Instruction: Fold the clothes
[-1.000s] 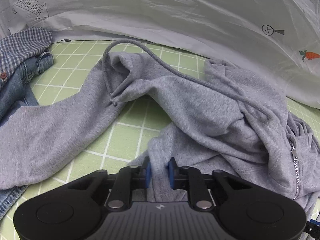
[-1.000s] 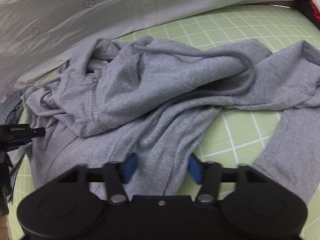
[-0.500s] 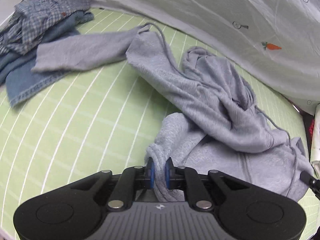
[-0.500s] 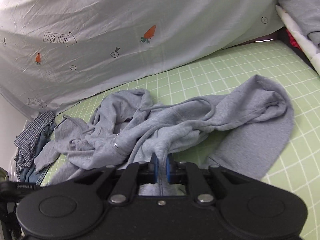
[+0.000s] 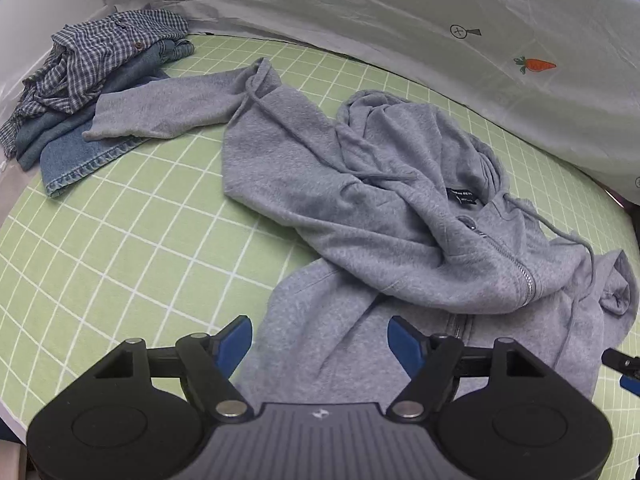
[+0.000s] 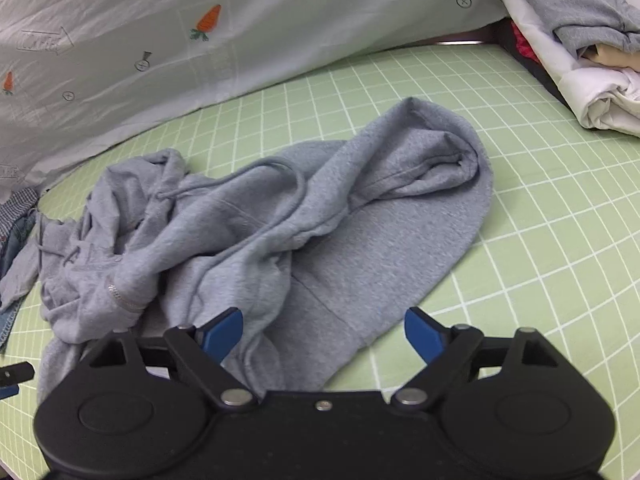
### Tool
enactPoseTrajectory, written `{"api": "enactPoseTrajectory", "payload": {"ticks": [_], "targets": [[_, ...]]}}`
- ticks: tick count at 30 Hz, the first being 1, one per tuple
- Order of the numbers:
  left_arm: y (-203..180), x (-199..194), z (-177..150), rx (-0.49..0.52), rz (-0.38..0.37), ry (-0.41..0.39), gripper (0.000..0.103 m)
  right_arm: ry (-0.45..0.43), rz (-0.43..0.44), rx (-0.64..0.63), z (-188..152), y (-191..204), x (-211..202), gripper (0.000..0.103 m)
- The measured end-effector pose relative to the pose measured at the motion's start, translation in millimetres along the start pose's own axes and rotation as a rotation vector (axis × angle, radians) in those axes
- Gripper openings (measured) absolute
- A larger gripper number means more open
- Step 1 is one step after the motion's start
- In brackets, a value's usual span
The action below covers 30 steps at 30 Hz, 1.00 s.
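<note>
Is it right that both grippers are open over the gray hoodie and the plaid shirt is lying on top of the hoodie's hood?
Not quite. The left gripper and right gripper are indeed open over the gray hoodie, but the plaid shirt is not on the hood. The left wrist view shows it piled on the blue jeans at the far left, beside the hoodie's outstretched sleeve.

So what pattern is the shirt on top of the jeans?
Blue-and-white checks on the shirt, clearest in the left wrist view.

A matt, fleecy grey cloth hoodie [image 5: 360, 200] with a metal zip [image 5: 524, 276] is seen on a smooth green gridded mat [image 5: 120, 248]; denim jeans [image 5: 80, 156] are piled beyond.
</note>
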<state>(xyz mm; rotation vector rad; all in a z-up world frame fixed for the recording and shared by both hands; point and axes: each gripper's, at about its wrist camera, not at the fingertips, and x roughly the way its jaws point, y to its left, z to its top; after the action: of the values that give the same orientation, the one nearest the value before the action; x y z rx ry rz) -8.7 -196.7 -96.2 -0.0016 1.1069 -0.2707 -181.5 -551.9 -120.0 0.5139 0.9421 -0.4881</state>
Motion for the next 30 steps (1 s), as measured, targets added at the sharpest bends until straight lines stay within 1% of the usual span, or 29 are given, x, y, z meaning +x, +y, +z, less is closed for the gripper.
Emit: {"api": "enactPoseTrajectory", "payload": {"ticks": [2,3,4,6,7,8,9,11,13,14,15,16,18,20,22,23,25,26,27,28,29,30], "targets": [[-10.5,8.2,6.1,0.004,0.005,0.002,0.076,0.025,0.02,0.039,4.5,-11.9,13.2,0.084],[-15.8,12.2,10.6,0.022,0.01,0.002,0.076,0.036,0.034,0.057,6.8,-15.7,19.7,0.081],[-20.5,15.3,14.8,0.035,0.013,0.004,0.076,0.045,0.046,0.064,9.1,-17.3,25.1,0.075],[-28.6,19.6,22.2,0.049,0.015,0.011,0.076,0.055,0.054,0.042,13.6,-12.5,36.5,0.067],[-32.7,21.7,26.0,0.056,0.017,0.014,0.076,0.07,0.042,0.017,13.6,-7.8,41.6,0.065],[-36.7,23.9,29.7,0.063,0.018,0.018,0.076,0.088,0.027,-0.01,13.1,-2.7,46.7,0.059],[-40.8,26.0,33.4,0.07,0.019,0.021,0.076,0.106,0.011,-0.037,12.5,2.4,51.7,0.057],[-48.3,29.7,39.1,0.086,0.022,0.028,0.076,0.106,-0.003,-0.068,9.9,4.4,51.7,0.052],[-53.2,31.3,38.5,0.105,0.024,0.035,0.076,0.101,-0.014,-0.097,7.1,5.6,50.6,0.032],[-54.4,31.7,37.5,0.11,0.021,0.041,0.076,0.099,-0.02,-0.111,5.8,6.1,50.0,0.013],[-55.7,32.2,36.5,0.114,0.018,0.048,0.076,0.097,-0.026,-0.126,4.4,6.7,49.5,0.011],[-57.0,32.6,35.5,0.119,0.015,0.054,0.076,0.097,-0.03,-0.109,4.8,1.3,48.4,0.01],[-59.3,32.7,33.7,0.127,0.009,0.064,0.076,0.097,-0.037,-0.059,6.5,-12.3,46.0,0.008],[-60.3,30.5,32.6,0.132,0.007,0.062,0.076,0.072,-0.087,-0.042,7.2,-29.2,41.9,0.008],[-61.3,28.3,31.6,0.137,0.005,0.06,0.076,0.036,-0.188,-0.092,6.8,-46.5,38.2,0.008],[-61.9,27.2,31.1,0.14,0.004,0.059,0.076,0.02,-0.263,-0.126,6.4,-57.0,36.9,0.008],[-62.9,25.0,30.1,0.145,0.002,0.057,0.076,0.015,-0.353,-0.114,11.6,-82.2,34.0,0.009],[-63.4,23.9,29.6,0.147,0.001,0.056,0.076,0.015,-0.394,-0.103,14.6,-95.0,32.6,0.011],[-63.9,23.3,29.3,0.148,0.0,0.056,0.076,0.014,-0.434,-0.093,17.5,-107.7,31.2,0.017],[-64.4,23.2,29.3,0.149,0.0,0.057,0.076,-0.01,-0.417,-0.061,21.2,-115.3,25.8,0.023],[-65.1,22.9,29.3,0.151,-0.001,0.056,0.076,-0.04,-0.385,-0.025,25.1,-121.7,19.5,0.037],[-66.1,22.5,29.5,0.154,-0.002,0.055,0.076,-0.07,-0.353,0.012,29.1,-128.0,13.2,0.046]]}}
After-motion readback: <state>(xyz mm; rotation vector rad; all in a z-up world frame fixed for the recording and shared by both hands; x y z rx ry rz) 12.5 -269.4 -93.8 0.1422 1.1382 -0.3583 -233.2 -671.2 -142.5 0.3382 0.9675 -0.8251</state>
